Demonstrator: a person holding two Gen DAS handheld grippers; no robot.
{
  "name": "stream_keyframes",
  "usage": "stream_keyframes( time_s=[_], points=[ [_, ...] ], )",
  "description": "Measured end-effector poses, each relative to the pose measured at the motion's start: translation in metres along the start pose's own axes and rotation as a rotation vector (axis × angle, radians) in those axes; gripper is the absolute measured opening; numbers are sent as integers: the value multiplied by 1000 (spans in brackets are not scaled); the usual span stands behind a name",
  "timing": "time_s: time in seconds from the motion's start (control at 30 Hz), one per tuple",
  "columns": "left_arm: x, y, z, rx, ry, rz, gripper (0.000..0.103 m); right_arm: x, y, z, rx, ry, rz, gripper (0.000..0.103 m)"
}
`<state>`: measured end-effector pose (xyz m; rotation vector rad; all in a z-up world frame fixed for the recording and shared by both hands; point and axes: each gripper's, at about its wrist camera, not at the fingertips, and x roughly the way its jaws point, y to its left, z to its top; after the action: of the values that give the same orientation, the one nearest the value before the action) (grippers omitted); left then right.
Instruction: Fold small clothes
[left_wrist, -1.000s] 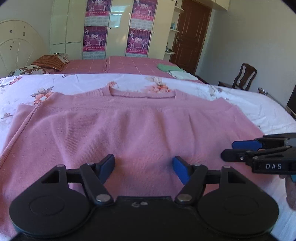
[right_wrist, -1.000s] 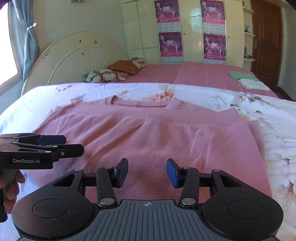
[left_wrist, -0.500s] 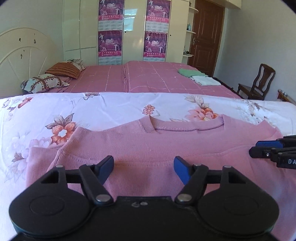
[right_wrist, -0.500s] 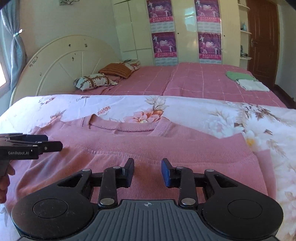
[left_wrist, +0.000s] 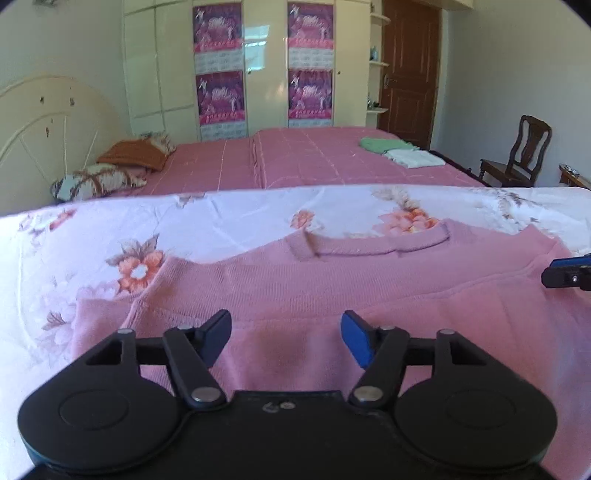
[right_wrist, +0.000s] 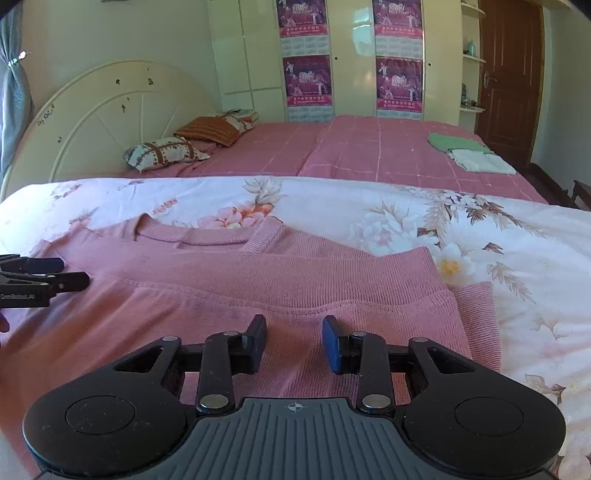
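Sweater (left_wrist: 332, 295) hem folded up near collar, both grippers' jaws narrower

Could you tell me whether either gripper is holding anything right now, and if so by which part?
Nothing is held: the left gripper and right gripper hover open above the pink sweater.

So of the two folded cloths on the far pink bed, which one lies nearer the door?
The green cloth. It lies farther back on the pink bed, towards the brown door; the white cloth partly overlaps its near edge.
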<state>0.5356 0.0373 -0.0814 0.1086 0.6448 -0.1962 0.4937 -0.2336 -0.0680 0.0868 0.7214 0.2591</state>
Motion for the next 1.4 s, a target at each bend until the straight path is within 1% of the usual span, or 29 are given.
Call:
stream_keyframes(
  time_s=[0.03, 0.07, 0.1, 0.2, 0.27, 0.3, 0.4, 0.43, 0.5, 0.57, 0.63, 0.7, 0.73, 0.8, 0.83, 0.87, 0.9, 0.93, 0.97, 1.03, 1.07, 1.1, 1.17, 1.2, 1.23, 1.3, 1.33, 1.37, 1.4],
  points=[
    [-12, -9, -1, 4, -23, -18, 68, -12, 3, -1, 4, -21, 21, 33],
    [-22, -22, -3, 7, -39, -56, 72, -22, 8, -4, 6, -32, 50, 33],
    [-29, -35, -6, 10, -44, -84, 78, -30, 14, -7, -1, -35, 76, 33],
    [-36, -74, -23, 31, -21, -140, 80, -40, 41, -24, -40, -21, 109, 33],
    [-28, -88, -37, 35, 32, -132, 72, -38, 57, -38, -58, 10, 124, 33],
    [-25, -88, -42, 25, 58, -131, 74, -35, 61, -43, -63, 29, 122, 32],
    [-37, -71, -54, 30, 38, -94, 75, -38, 66, -57, -117, 40, 68, 33],
    [-43, -57, -60, 15, 41, -65, 76, -41, 60, -61, -123, 53, 24, 33],
    [-56, -26, -74, -21, 58, -7, 77, -55, 39, -69, -92, 50, -20, 33],
    [-71, 10, -91, -54, 70, 54, 78, -76, 10, -79, -43, 49, -93, 33],
    [-83, 27, -98, -48, 58, 62, 76, -93, -12, -88, -9, 62, -164, 33],
    [-83, 26, -95, -28, 88, 101, 78, -98, -25, -97, 33, 76, -152, 33],
    [-85, 26, -92, -30, 89, 101, 76, -100, -26, -99, 32, 69, -146, 33],
    [-93, 24, -88, -54, 70, 108, 73, -99, -18, -92, 11, 81, -173, 33],
    [-98, 23, -88, -58, 60, 110, 75, -104, -14, -87, 17, 62, -181, 33],
    [-99, 22, -90, -59, 71, 124, 75, -110, -10, -83, 26, 32, -172, 33],
    [-97, 21, -94, -61, 105, 130, 75, -117, -6, -81, 35, 5, -157, 33],
    [-91, 21, -98, -63, 146, 125, 76, -119, -2, -81, 38, 4, -148, 33],
    [-94, 23, -102, -76, 131, 127, 77, -115, 3, -84, 30, 30, -143, 33],
    [-103, 24, -98, -97, 135, 141, 72, -94, 13, -94, -5, 143, -146, 35],
    [-112, 25, -99, -111, 112, 146, 72, -97, 21, -95, -42, 111, -174, 37],
    [-122, 26, -101, -127, 93, 146, 72, -99, 25, -93, -46, 115, -182, 41],
    [-143, 33, -111, -213, 66, 118, 72, -114, 28, -90, 19, 54, -123, 51],
    [-151, 40, -118, -285, 58, 97, 71, -119, 30, -88, 41, 39, -103, 54],
    [-154, 49, -127, -392, 64, 65, 68, -124, 33, -86, 56, 23, -81, 54],
    [-150, 68, -144, -585, 79, 12, 57, -130, 39, -82, 76, -8, -21, 53],
    [-147, 75, -150, -652, 63, -2, 57, -130, 44, -79, 83, -14, 11, 47],
    [-145, 81, -152, -721, 20, -18, 57, -129, 50, -77, 85, -13, 35, 43],
    [-141, 87, -154, -786, 5, -38, 57, -127, 55, -75, 87, -10, 51, 39]
  ],
)
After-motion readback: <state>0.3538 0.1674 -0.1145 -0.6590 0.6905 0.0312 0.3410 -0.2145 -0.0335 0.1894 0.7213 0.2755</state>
